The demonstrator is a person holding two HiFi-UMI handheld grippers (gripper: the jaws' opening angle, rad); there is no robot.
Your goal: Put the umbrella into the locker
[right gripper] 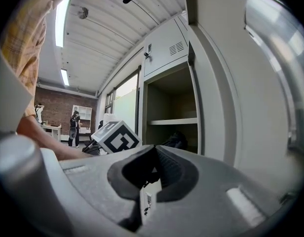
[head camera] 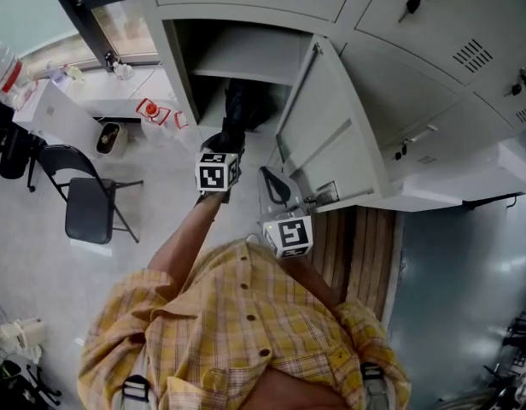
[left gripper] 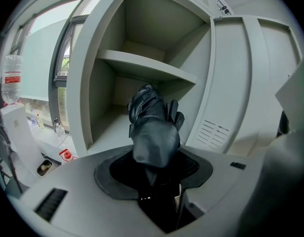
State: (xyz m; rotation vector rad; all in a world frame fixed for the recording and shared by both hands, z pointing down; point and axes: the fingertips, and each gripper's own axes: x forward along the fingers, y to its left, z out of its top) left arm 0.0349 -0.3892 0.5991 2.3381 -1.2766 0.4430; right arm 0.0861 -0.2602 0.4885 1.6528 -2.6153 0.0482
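Observation:
A black folded umbrella [head camera: 240, 109] [left gripper: 153, 127] is clamped between my left gripper's [head camera: 226, 146] [left gripper: 154, 164] jaws. Its far end reaches into the open locker [head camera: 182, 67], into the lower compartment under the shelf [head camera: 246, 62] [left gripper: 147, 65]. The grey locker door [head camera: 323, 135] stands swung out to the right. My right gripper [head camera: 277, 188] [right gripper: 153, 154] hangs by the door's lower left edge; its dark pads meet with nothing between them. The right gripper view has the open locker [right gripper: 194, 98], the umbrella's dark tip [right gripper: 175, 140] and the left gripper's marker cube [right gripper: 116, 137].
A black folding chair [head camera: 88, 199] stands on the floor at left, beside a white desk [head camera: 58, 114] and a red-and-white object [head camera: 152, 109]. A wooden bench [head camera: 357, 246] lies right of me. A bottle [left gripper: 11, 78] is by the window. A person [right gripper: 73, 127] stands far off.

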